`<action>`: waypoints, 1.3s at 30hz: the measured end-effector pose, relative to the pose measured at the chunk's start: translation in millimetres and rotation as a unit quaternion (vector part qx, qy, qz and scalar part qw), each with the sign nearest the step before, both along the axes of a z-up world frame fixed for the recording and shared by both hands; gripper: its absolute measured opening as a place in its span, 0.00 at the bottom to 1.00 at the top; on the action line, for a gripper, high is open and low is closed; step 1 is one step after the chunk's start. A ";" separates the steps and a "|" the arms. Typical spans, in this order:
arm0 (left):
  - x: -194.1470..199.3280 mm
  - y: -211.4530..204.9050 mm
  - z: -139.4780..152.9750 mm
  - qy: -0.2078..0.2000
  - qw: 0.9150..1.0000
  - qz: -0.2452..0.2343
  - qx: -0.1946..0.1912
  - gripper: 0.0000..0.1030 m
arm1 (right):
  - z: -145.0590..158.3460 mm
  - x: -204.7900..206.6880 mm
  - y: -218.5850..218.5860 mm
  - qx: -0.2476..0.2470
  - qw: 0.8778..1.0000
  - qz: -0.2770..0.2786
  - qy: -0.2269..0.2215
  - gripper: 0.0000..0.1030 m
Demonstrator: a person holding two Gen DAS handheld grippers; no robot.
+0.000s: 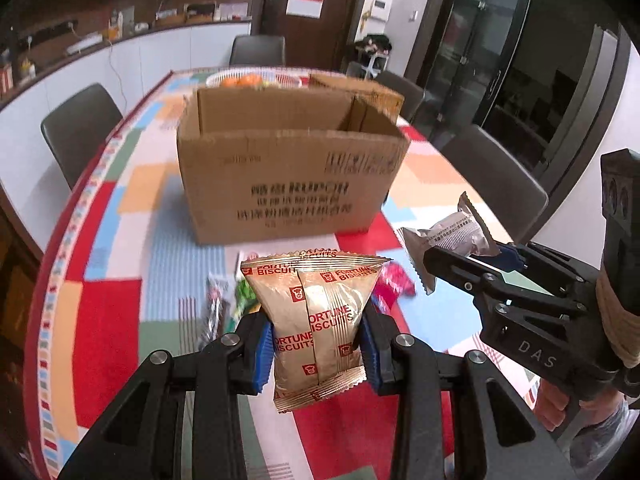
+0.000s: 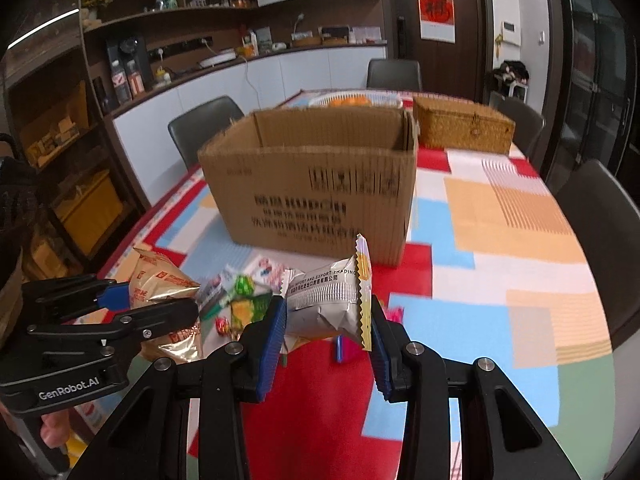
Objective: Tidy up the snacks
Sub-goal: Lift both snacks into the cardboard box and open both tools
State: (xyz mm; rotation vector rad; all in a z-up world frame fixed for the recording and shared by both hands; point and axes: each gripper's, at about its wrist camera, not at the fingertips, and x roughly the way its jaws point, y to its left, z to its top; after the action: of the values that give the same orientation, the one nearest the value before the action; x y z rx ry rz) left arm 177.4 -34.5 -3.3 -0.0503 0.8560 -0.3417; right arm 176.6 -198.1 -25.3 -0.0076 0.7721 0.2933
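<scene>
A home dining room. A long table [image 2: 500, 216] under a bright patchwork cloth has dark padded chairs [image 2: 600, 240] along both sides and at the far end. On the left, white cabinets [image 2: 224, 84] and wooden shelves [image 2: 168, 12] carry bottles and household clutter. A red poster [image 2: 436, 10] hangs on the far dark door, and a glass-fronted cabinet [image 1: 500, 40] stands on the right.

Glossy gold foil biscuit packet [image 1: 316, 320]; shiny silver foil snack packet [image 2: 326, 304]; matt corrugated cardboard box [image 1: 292, 184]; woven wicker case [image 2: 464, 126] at two o'clock; matt black plastic left gripper [image 1: 318, 344].
</scene>
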 end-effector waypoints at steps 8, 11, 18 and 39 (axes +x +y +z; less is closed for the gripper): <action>13.7 3.0 36.6 -0.057 0.998 0.005 0.003 0.35 | 29.5 13.5 0.7 0.005 0.999 -0.003 -0.049 0.39; 21.0 4.5 50.4 -0.079 0.997 0.010 0.007 0.35 | 40.2 20.2 1.7 0.008 0.998 -0.005 -0.065 0.39; 44.3 8.8 77.5 -0.116 0.993 0.021 0.022 0.35 | 65.7 40.4 6.2 0.006 0.995 -0.008 -0.102 0.39; 162.1 18.6 71.6 -0.054 0.998 0.026 0.033 0.35 | 78.5 145.9 19.8 -0.031 0.997 -0.016 -0.069 0.39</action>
State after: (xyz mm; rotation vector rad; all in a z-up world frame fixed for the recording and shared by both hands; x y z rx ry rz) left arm 339.5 -15.9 68.3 0.0077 0.7566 -0.2640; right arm 322.6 -178.3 53.1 -0.0736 0.6426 0.2358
